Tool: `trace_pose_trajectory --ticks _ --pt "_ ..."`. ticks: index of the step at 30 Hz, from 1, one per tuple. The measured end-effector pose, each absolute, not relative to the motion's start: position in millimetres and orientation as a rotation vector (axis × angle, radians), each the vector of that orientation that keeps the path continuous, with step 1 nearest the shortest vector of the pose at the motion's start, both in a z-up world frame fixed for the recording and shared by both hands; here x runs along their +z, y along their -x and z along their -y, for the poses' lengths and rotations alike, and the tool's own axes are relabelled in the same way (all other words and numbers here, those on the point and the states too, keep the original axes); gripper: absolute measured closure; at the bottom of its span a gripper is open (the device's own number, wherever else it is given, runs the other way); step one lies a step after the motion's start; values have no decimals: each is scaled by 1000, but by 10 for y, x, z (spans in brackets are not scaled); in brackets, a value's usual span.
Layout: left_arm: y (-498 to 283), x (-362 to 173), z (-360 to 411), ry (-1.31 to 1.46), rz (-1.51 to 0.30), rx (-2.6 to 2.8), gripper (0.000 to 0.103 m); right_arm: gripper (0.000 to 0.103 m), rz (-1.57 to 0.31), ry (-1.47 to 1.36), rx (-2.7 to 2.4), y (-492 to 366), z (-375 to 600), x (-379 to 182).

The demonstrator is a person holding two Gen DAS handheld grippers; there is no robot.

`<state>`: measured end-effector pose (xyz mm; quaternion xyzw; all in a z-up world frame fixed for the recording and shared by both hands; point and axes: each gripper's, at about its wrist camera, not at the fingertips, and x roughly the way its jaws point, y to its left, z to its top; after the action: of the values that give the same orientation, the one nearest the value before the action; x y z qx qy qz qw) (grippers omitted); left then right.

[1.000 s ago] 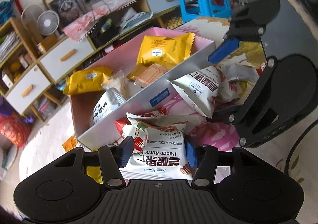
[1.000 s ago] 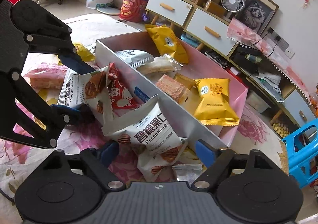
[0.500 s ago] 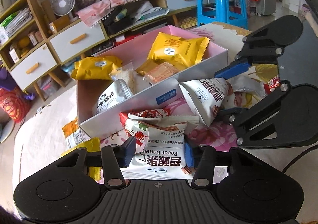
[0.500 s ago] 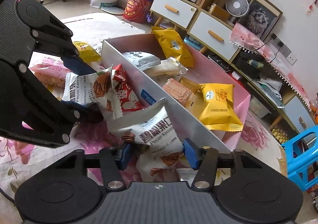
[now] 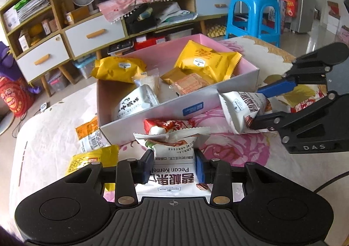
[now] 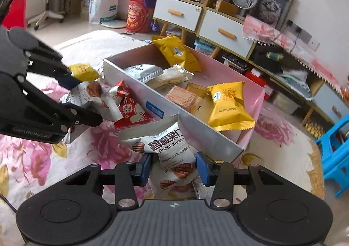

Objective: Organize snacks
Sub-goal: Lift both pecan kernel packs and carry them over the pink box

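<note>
A pink box [image 5: 250, 75] with yellow and white snack packs inside stands on the flowered cloth; it also shows in the right wrist view [image 6: 122, 75]. My left gripper [image 5: 173, 166] is shut on a white pecan kernel pack [image 5: 172, 171], held just in front of the box's near wall, with a red-and-white pack [image 5: 168, 124] against it. My right gripper [image 6: 173, 168] is shut on a second white pecan pack [image 6: 165, 143], held by the box's corner. Each gripper shows in the other's view: the right one [image 5: 259, 105] and the left one [image 6: 87, 102].
Loose yellow and orange packs [image 5: 91, 134] lie on the cloth left of the box. A blue plastic stool [image 5: 255, 12] stands beyond the table's far right. Shelves and drawers [image 5: 54, 49] line the back wall.
My right gripper closed on its pecan pack, having been wide open a second ago. Both grippers rose a little with their packs; the left kept its hold.
</note>
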<state>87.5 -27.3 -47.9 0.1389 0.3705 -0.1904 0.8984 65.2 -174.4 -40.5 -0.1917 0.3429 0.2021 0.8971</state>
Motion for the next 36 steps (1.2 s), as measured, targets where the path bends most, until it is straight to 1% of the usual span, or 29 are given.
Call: trace_pose_trajectory --ticks 10,21,26,31,36 --pt "-869 -309 166 -213 -743 -384 68 69 -688 280 409 -661 1826 -269" --pt "-925 2 119 -116 -681 -357 68 69 -650 122 366 -790 1912 -69" --pt "-1167 58 109 -106 -664 -301 68 69 -647 11 336 -950 1978 25" --pt "-1535 10 -7 -38 -691 -225 68 68 -648 -147 265 -1266 2027 107" --pt "-1846 -89 -58 -14 -718 -180 68 68 -644 -165 227 -1608 1958 22"
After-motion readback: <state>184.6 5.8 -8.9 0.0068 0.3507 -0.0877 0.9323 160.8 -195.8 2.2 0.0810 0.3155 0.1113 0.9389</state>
